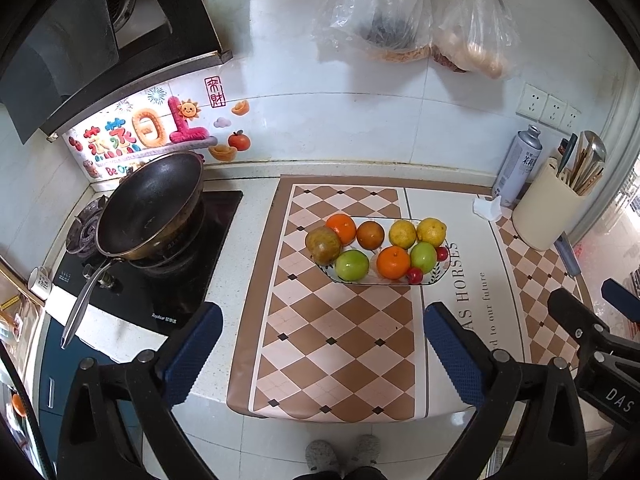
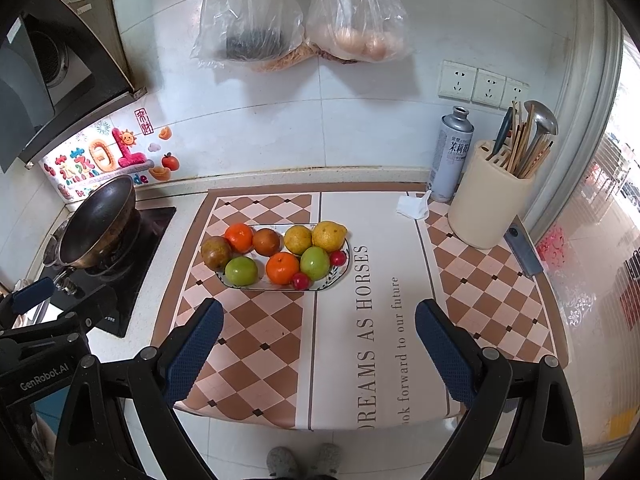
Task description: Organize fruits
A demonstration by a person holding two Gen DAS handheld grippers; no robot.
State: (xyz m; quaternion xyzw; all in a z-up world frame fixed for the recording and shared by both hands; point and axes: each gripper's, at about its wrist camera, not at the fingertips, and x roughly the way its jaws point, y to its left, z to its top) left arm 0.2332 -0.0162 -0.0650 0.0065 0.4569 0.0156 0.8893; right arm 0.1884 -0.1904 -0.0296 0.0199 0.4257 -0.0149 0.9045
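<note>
An oval white plate sits on the checked counter mat, filled with fruit. On it lie two oranges, two green apples, two yellow citrus, brownish fruits and small red fruits. My left gripper hangs open over the mat's near part, short of the plate, nothing between its blue pads. My right gripper is open too, just below and right of the plate, empty. Its fingers show at the right edge of the left wrist view.
A black wok rests on the gas hob at left. A cream utensil holder, a grey spray can and crumpled tissue stand at back right. Plastic bags hang on the tiled wall. A person's slippers show below.
</note>
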